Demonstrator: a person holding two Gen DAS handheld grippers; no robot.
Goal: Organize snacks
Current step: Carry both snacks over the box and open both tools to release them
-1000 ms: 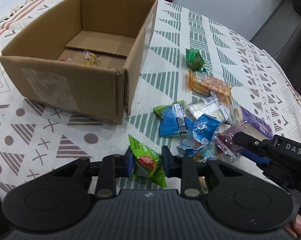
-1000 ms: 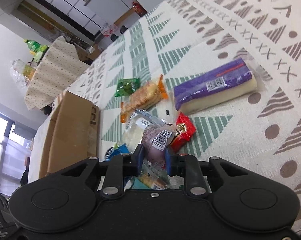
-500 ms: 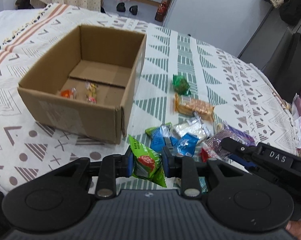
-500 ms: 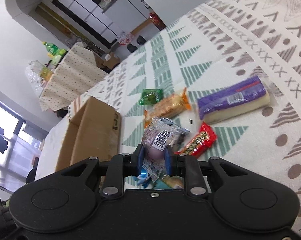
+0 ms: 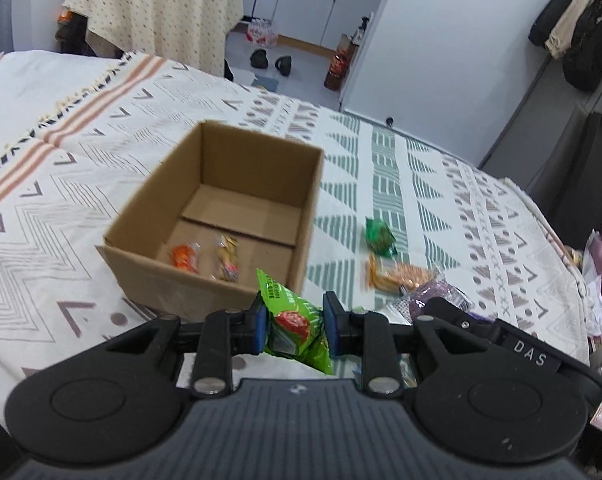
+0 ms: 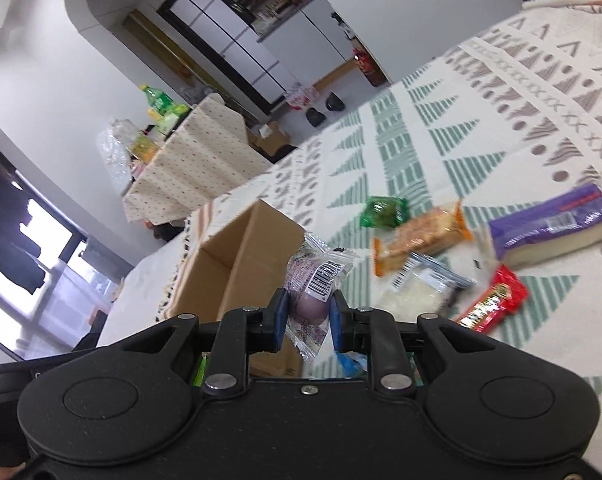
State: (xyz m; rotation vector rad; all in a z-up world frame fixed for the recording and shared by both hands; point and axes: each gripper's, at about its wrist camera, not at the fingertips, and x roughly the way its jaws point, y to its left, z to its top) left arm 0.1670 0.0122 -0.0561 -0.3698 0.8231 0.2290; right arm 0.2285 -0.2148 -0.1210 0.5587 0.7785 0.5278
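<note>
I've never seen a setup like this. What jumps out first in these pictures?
Two black grippers each pinch a snack: the left gripper holds a green packet, the right gripper a clear-wrapped purple snack. Ahead sits an open cardboard box on a patterned tablecloth, with loose snacks scattered to its right.

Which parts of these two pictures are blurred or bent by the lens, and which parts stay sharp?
Left wrist view: the green snack bag in the left hand-held gripper is sharp; the cardboard box is slightly soft, and the walls curve near the edges. Right wrist view: the snacks on the cloth, such as the red packet, are smeared, while the purple snack in the right hand-held gripper stays clear.
</note>
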